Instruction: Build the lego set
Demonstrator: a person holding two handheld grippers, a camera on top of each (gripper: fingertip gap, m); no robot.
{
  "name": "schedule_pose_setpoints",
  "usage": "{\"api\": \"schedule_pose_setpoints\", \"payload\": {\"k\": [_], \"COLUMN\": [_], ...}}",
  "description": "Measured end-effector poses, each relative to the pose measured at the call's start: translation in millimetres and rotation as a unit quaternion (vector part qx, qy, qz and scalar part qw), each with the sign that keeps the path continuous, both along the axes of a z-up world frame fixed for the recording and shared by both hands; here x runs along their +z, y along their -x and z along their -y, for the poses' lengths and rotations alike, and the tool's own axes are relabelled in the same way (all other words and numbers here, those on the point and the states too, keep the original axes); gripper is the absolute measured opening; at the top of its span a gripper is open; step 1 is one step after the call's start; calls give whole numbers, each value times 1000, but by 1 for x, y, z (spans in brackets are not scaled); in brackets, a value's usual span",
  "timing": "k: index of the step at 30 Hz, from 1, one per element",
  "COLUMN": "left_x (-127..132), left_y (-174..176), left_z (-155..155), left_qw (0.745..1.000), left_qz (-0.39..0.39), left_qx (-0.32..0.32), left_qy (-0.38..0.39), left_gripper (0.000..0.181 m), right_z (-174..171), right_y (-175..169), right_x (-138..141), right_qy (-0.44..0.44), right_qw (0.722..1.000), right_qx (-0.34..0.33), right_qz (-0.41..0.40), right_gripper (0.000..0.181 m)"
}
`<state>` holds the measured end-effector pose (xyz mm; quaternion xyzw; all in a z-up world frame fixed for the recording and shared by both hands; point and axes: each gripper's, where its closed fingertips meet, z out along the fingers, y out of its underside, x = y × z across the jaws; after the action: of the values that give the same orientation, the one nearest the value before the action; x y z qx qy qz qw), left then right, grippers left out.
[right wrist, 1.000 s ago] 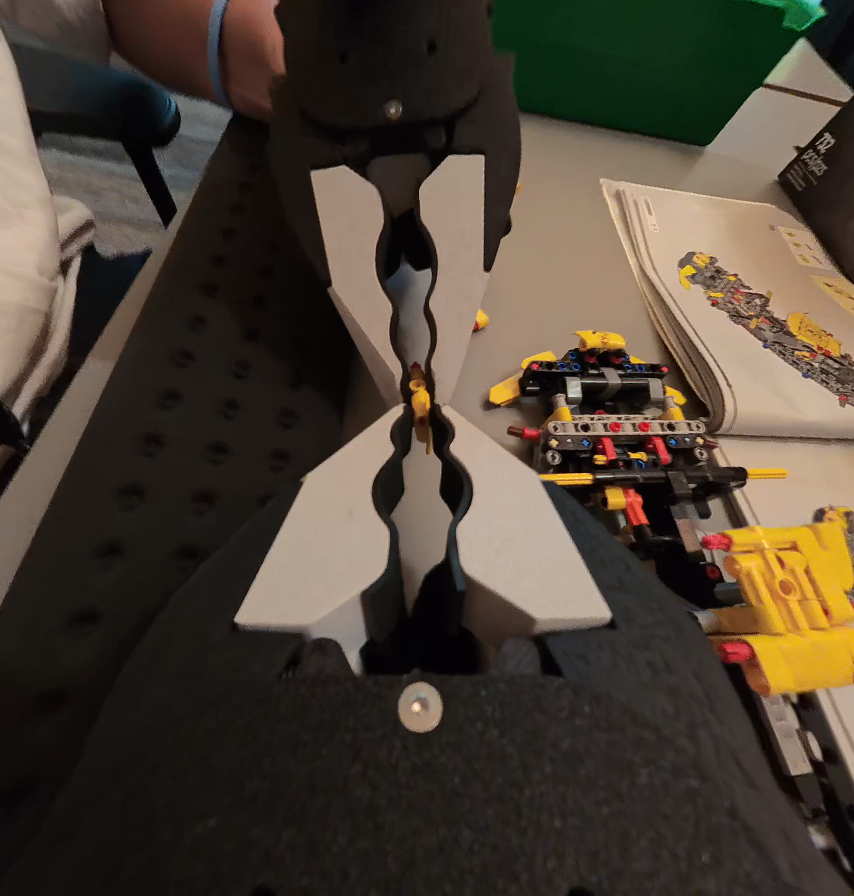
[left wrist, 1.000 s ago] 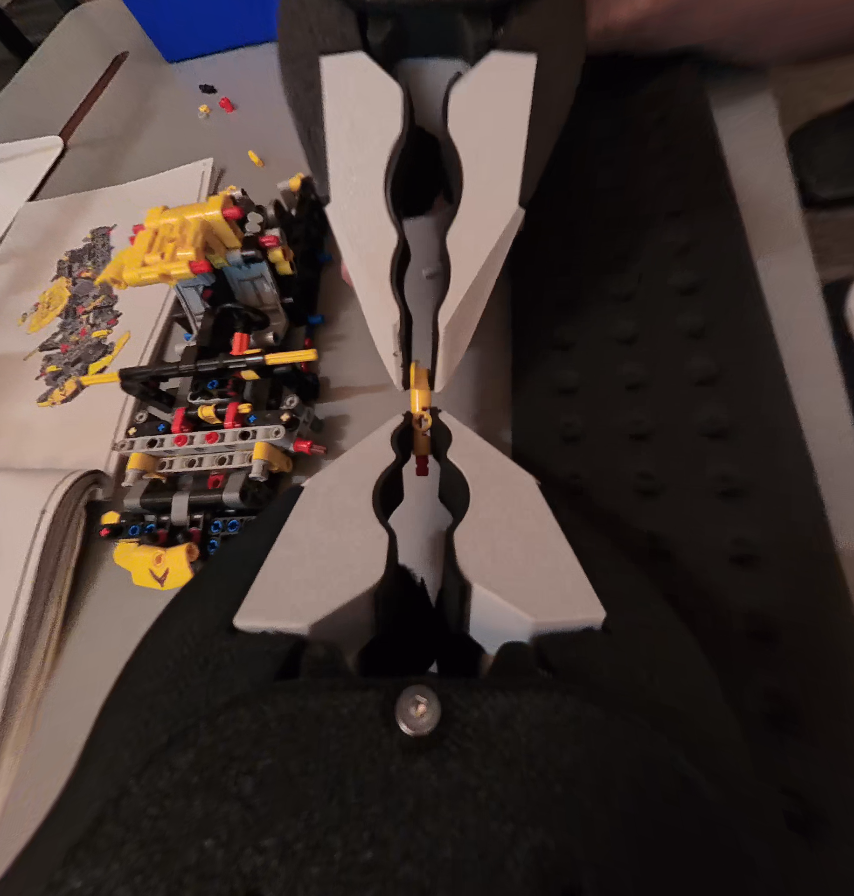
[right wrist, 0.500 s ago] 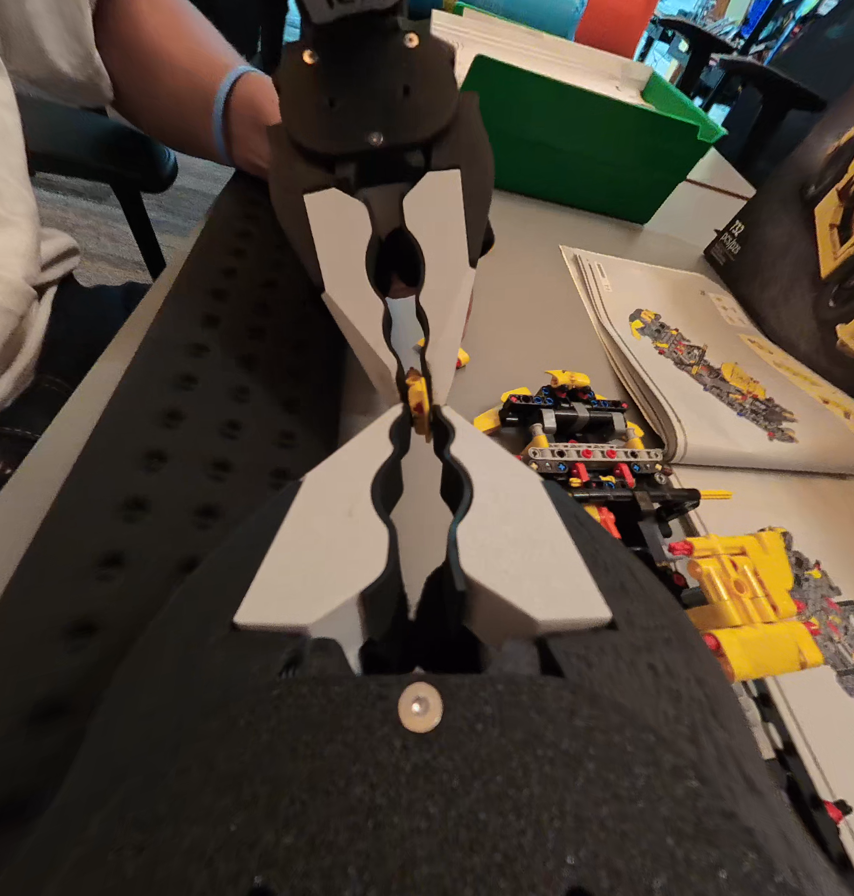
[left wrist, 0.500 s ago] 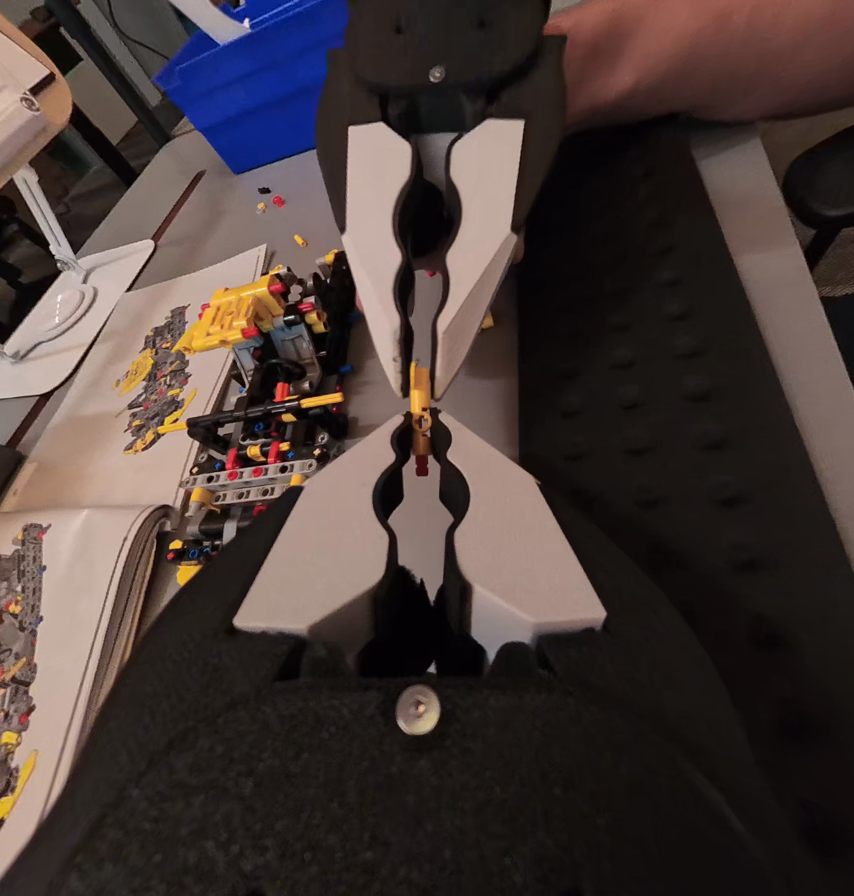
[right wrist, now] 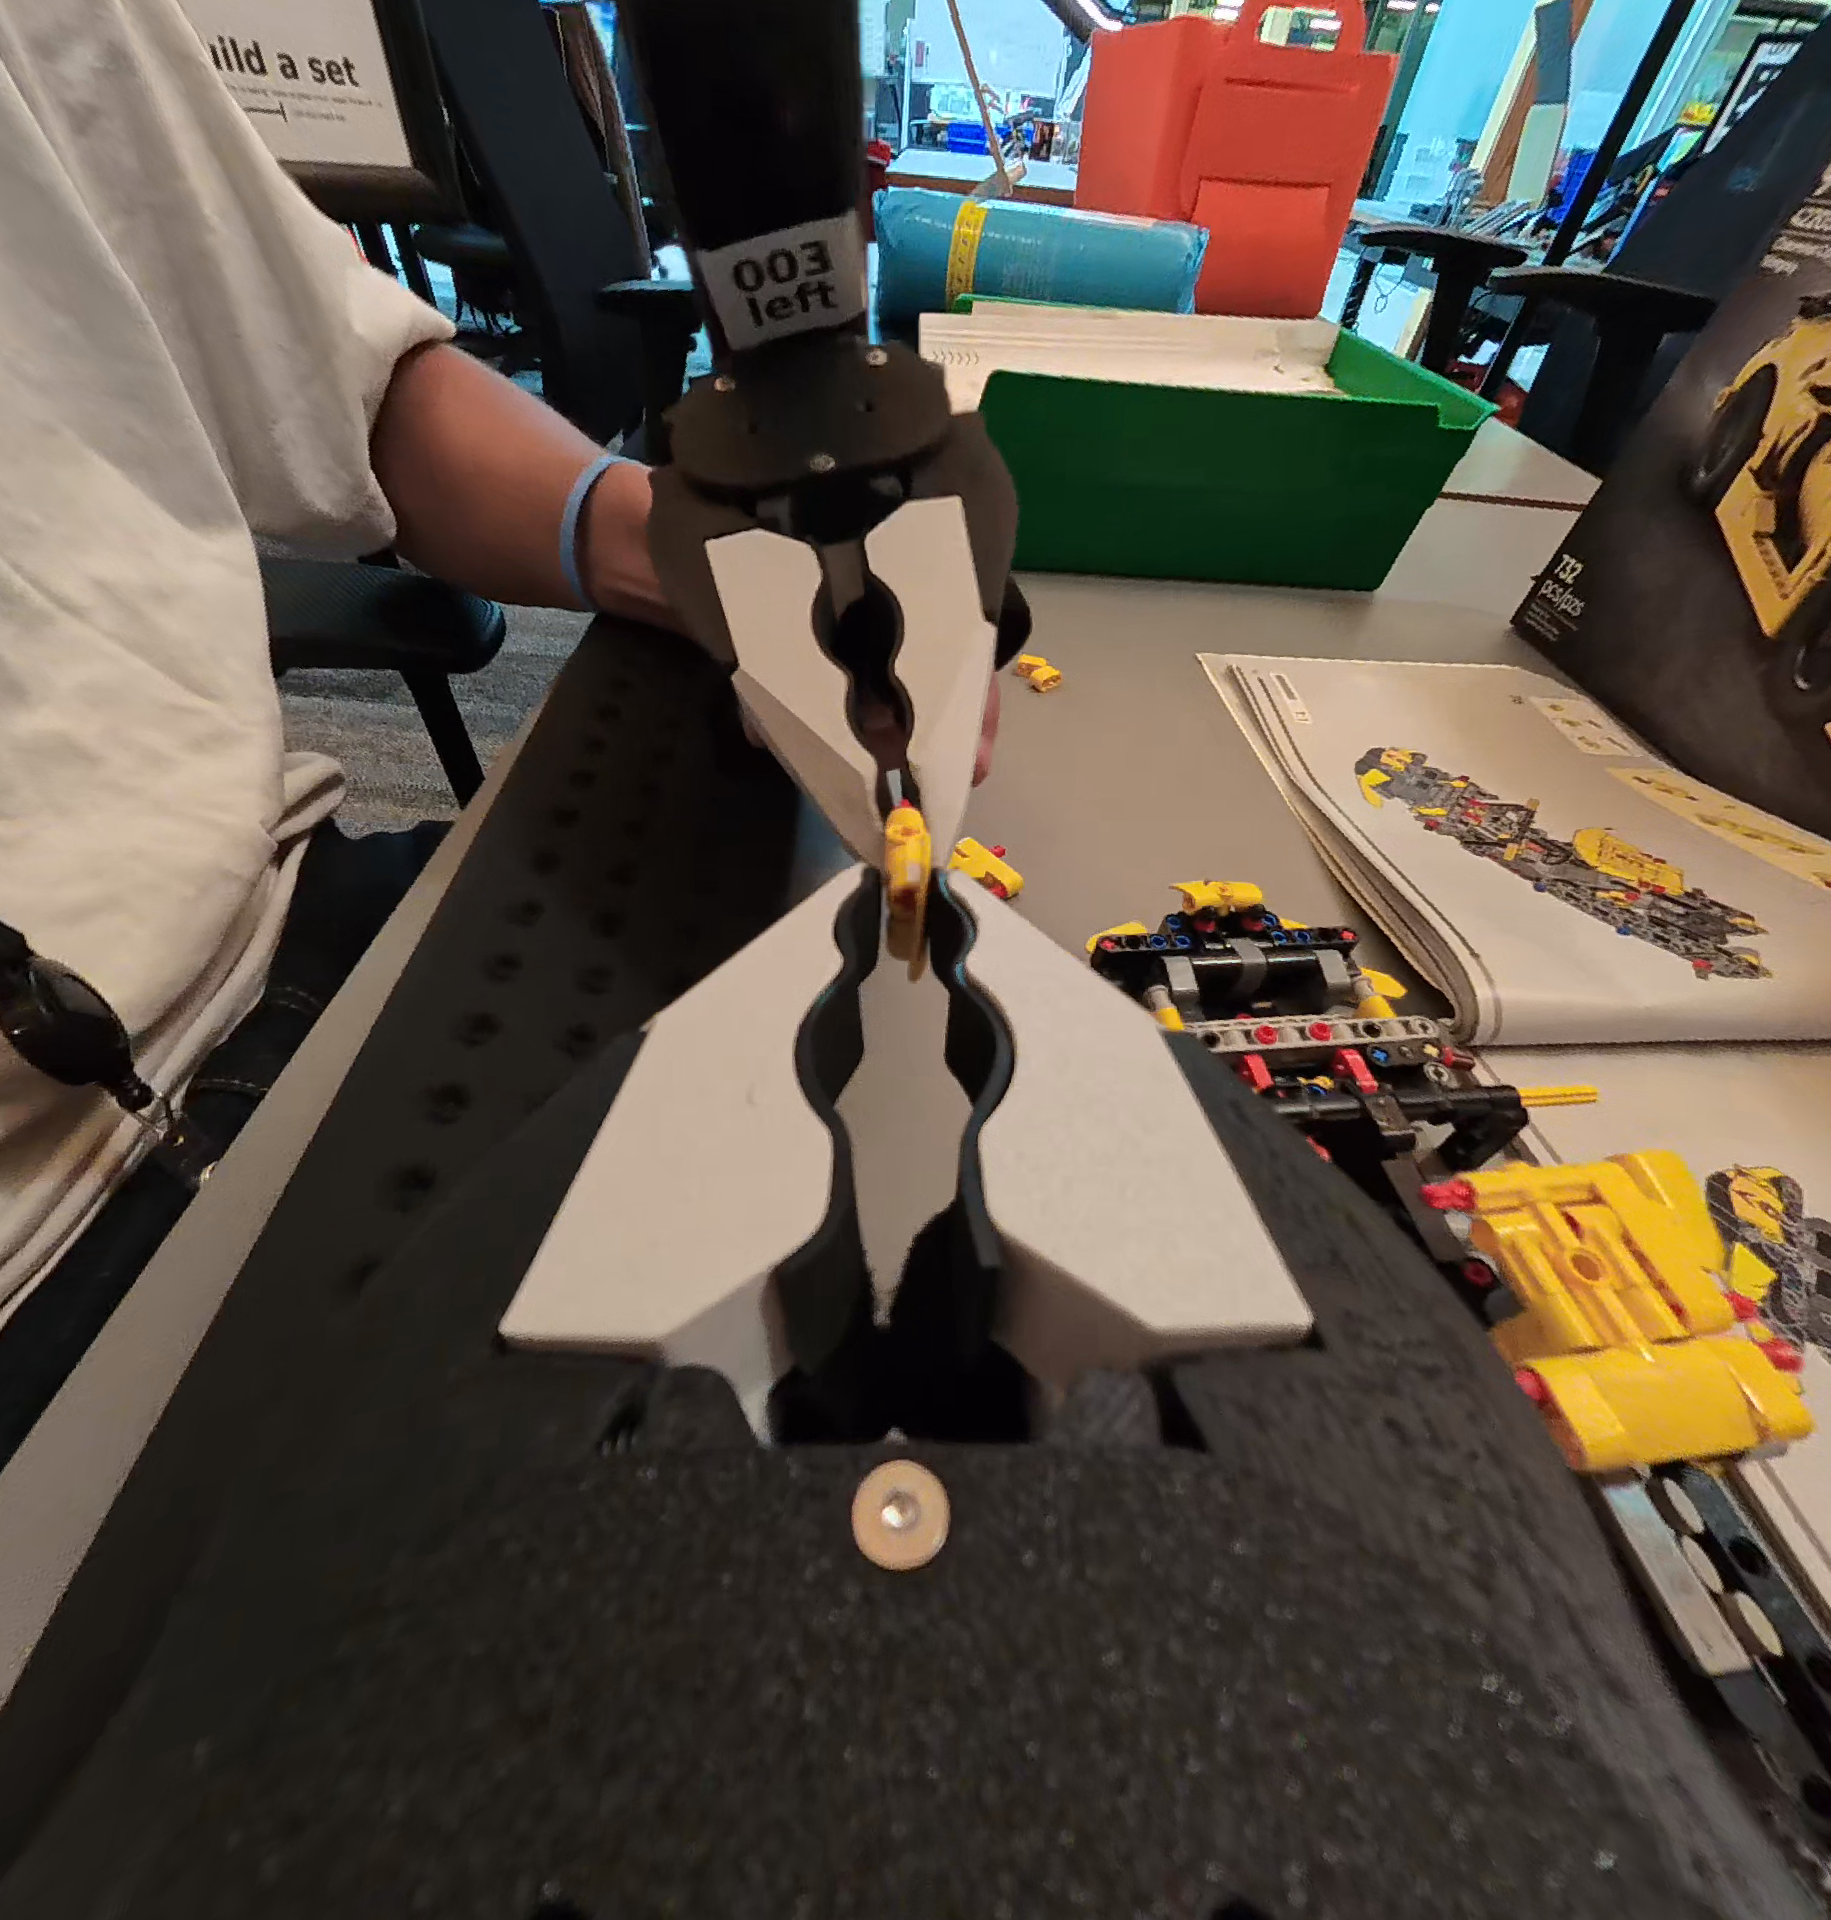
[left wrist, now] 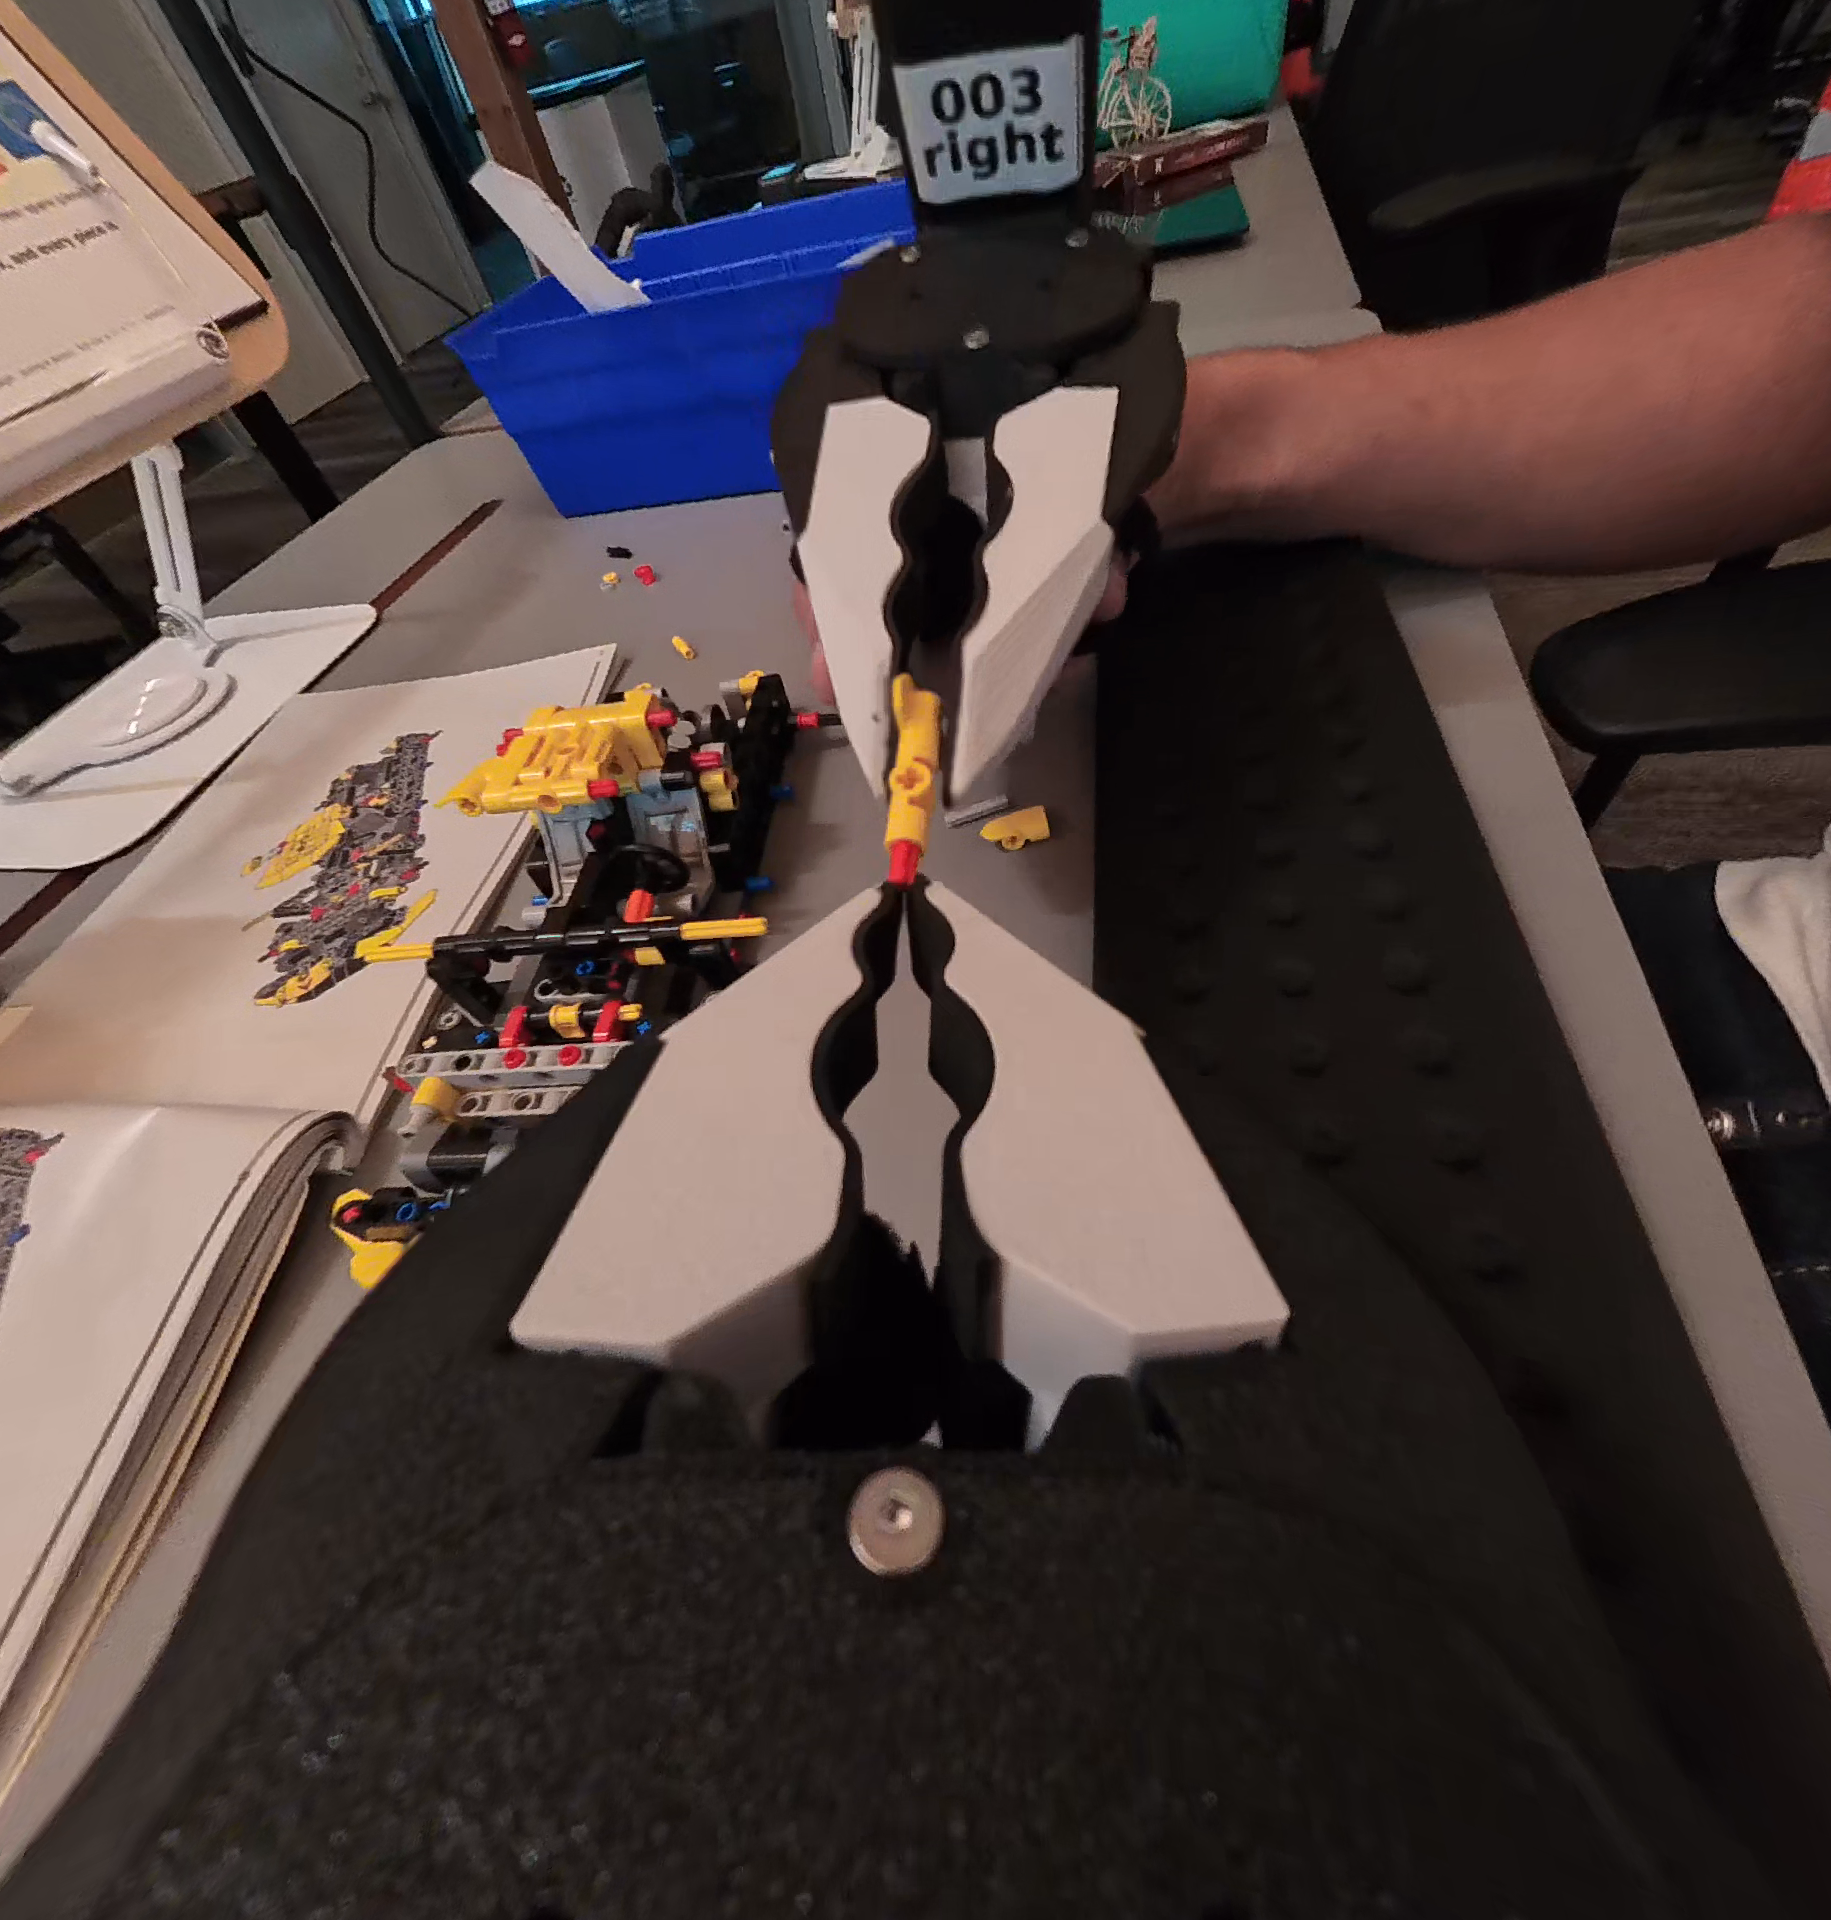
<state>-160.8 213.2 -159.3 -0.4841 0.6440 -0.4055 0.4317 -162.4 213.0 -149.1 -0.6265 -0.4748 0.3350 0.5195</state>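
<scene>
A small yellow lego piece [left wrist: 913, 758] with a red pin [left wrist: 900, 862] at one end hangs in the air between my two grippers, which face each other tip to tip. My left gripper [left wrist: 900, 891] is shut on the red pin end. My right gripper [right wrist: 906, 899] is shut on the yellow body [right wrist: 906, 883]. In the left wrist view the right gripper [left wrist: 916, 748] comes in from above; in the right wrist view the left gripper [right wrist: 903, 826] does. The partly built black, grey and yellow car chassis [left wrist: 599, 935] lies on the table beside them.
The chassis also shows in the right wrist view [right wrist: 1326, 1039], with a yellow sub-assembly [right wrist: 1617, 1309] near it. Open instruction books [left wrist: 371, 852] [right wrist: 1565, 852] lie beside it. There is a blue bin [left wrist: 662, 384], a green bin [right wrist: 1202, 488], the set's box [right wrist: 1742, 520], a black studded mat [left wrist: 1306, 935] and loose yellow pieces [left wrist: 1015, 826].
Both grippers have lifted and tilted up. They have drawn slightly apart, so the yellow piece sits less deep in the left gripper, with only the red pin end between its tips.
</scene>
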Motion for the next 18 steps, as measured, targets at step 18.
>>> {"api": "schedule_pose_setpoints", "payload": {"k": [18], "left_x": [0], "left_y": [-7], "left_z": [-8], "left_qw": [999], "left_qz": [3], "left_qx": [25], "left_qy": [37], "left_gripper": [0], "right_z": [-16], "right_y": [-1], "right_x": [5], "right_qy": [11], "right_qw": [999], "right_qx": [-34], "right_qz": [-27], "right_gripper": [6]}}
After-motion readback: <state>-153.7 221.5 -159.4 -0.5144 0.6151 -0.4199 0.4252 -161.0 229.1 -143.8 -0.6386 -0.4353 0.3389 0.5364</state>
